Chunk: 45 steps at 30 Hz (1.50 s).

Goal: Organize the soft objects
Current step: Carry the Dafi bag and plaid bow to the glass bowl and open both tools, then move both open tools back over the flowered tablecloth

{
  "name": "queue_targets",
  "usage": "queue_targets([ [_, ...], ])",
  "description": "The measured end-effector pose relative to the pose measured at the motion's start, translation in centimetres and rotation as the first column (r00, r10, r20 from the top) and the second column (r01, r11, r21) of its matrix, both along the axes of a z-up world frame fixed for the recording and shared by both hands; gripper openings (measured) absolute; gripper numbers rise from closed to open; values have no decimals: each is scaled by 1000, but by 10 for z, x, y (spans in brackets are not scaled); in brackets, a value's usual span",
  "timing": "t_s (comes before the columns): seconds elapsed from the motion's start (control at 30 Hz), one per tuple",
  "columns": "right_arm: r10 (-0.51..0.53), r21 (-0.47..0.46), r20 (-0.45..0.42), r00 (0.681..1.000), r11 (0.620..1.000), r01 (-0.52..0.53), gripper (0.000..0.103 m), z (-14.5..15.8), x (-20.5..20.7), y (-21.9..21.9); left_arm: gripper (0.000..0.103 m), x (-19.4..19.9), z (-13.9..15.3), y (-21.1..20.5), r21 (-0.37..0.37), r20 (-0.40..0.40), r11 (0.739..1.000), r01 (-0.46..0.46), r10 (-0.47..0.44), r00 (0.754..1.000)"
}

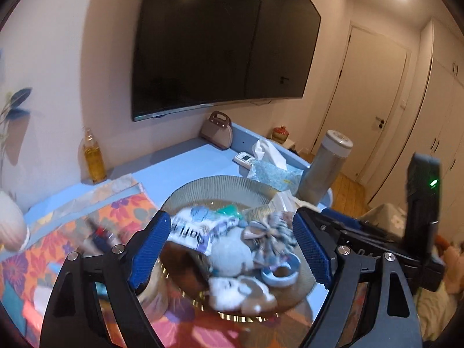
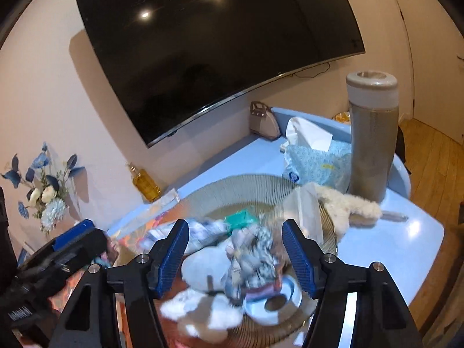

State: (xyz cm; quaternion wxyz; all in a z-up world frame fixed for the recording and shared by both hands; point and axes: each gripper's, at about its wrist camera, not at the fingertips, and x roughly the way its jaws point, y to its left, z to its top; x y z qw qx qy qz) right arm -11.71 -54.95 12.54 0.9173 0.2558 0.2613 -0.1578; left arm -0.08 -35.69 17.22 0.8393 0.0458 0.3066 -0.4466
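Note:
A round ribbed glass tray on the blue table holds a blurred heap of soft things: a patterned fabric scrunchie, a grey plush ball, a white-brown plush toy, a printed pouch and a blue ring. My left gripper is open above the heap, holding nothing. My right gripper is open above the scrunchie, holding nothing. The left gripper also shows at the left of the right wrist view.
A tall grey canister, tissue pack, fluffy slipper, remote, oil bottle, small bag, flowered cloth and flower vase surround the tray. A wall TV hangs behind.

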Motion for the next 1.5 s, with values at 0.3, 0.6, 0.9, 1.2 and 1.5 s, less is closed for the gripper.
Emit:
queue_targets([
  [0.3,173,-25,54,984,985,-172,73,3,-21,77,90,-34,37,116,-39,98,989,-141,144,985],
  [0.6,382,-112,33,924,920,-376,84,2,-13,179,102,-54,43,255,-114,92,916,-385,396,914],
  [0.9,481,-186,-146,865,845,-501,99,-60,24,263,102,-41,-49,308,149,145,768,-623,606,782],
  [1.2,371,-31,-190,909,923,-383,99,-122,59,221,102,-22,-151,326,281,60,724,-630,642,764],
  [1.5,384,29,-206,900,922,-387,99,-132,60,210,102,-17,-168,322,393,-63,746,-538,605,793],
])
